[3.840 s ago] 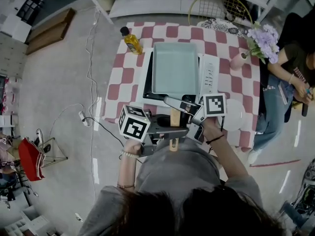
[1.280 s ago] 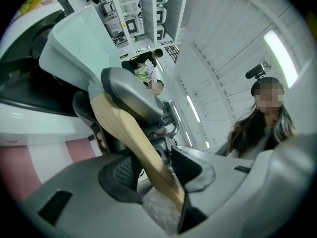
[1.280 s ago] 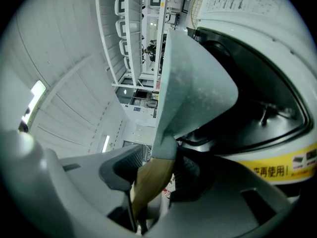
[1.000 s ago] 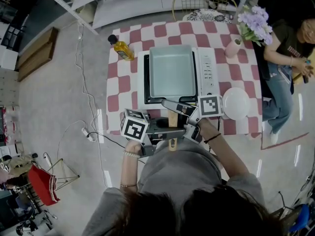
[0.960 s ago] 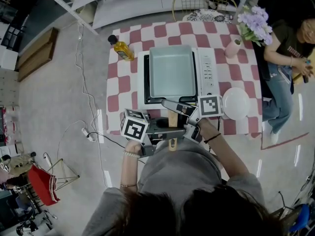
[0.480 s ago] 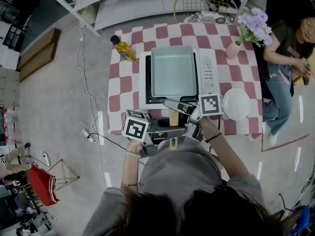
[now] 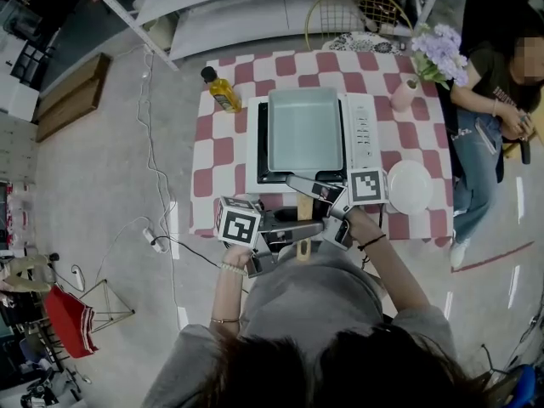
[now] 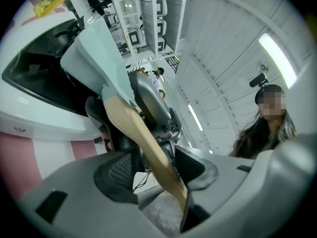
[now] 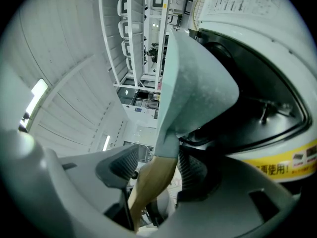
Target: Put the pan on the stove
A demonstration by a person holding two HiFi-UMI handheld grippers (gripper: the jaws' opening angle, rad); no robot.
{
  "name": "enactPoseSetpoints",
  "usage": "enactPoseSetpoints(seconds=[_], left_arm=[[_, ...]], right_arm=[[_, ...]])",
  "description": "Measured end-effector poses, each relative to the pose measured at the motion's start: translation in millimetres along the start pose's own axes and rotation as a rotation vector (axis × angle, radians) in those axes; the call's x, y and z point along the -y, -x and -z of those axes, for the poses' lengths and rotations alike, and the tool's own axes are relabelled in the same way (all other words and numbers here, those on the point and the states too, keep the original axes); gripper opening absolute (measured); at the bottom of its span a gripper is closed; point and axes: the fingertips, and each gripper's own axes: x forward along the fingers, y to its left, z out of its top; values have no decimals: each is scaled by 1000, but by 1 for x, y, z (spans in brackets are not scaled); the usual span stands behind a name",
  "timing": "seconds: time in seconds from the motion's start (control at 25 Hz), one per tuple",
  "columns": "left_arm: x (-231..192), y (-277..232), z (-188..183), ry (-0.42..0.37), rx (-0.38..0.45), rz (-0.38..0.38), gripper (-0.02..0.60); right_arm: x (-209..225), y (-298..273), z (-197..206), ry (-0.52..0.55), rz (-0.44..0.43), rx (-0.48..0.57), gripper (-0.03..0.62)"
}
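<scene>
The pale blue-grey square pan [image 7: 304, 129] sits flat on the white stove [image 7: 361, 130], its wooden handle [image 7: 303, 206] pointing toward me. My left gripper [image 7: 302, 228] reaches in from the left and my right gripper [image 7: 308, 192] from the right, both around that handle. In the left gripper view the handle [image 8: 143, 138] runs between the pads of the left gripper [image 8: 148, 167] with a gap beside it. The right gripper [image 9: 153, 165] likewise has the handle [image 9: 151, 180] loose between its pads. Both pairs of jaws have just been opening and stand open.
The stove stands on a red-and-white checked tablecloth [image 7: 212, 143]. A yellow oil bottle [image 7: 224, 91] is at the back left, a white plate [image 7: 409, 186] at the right, a pink vase [image 7: 405, 97] with purple flowers behind it. A seated person [image 7: 493, 100] is at the table's right side.
The pan stays on the stove and both grippers stay at its handle. Only the head view has shifted a little.
</scene>
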Motion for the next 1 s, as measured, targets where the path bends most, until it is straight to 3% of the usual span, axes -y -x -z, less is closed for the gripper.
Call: enactPoseSetpoints(seconds=[0.52,0.88,1.0], left_arm=[[-3,28,-1,-47,74,-86,242],[4,57,-7,-168,133,-151,241],[5,64,-12,-206,150,-179,207]], right_arm=[[6,19,-4,26,57,47,252],[8,38,-6,29,91,110,231],[6,43,-8,53,91,136,215]])
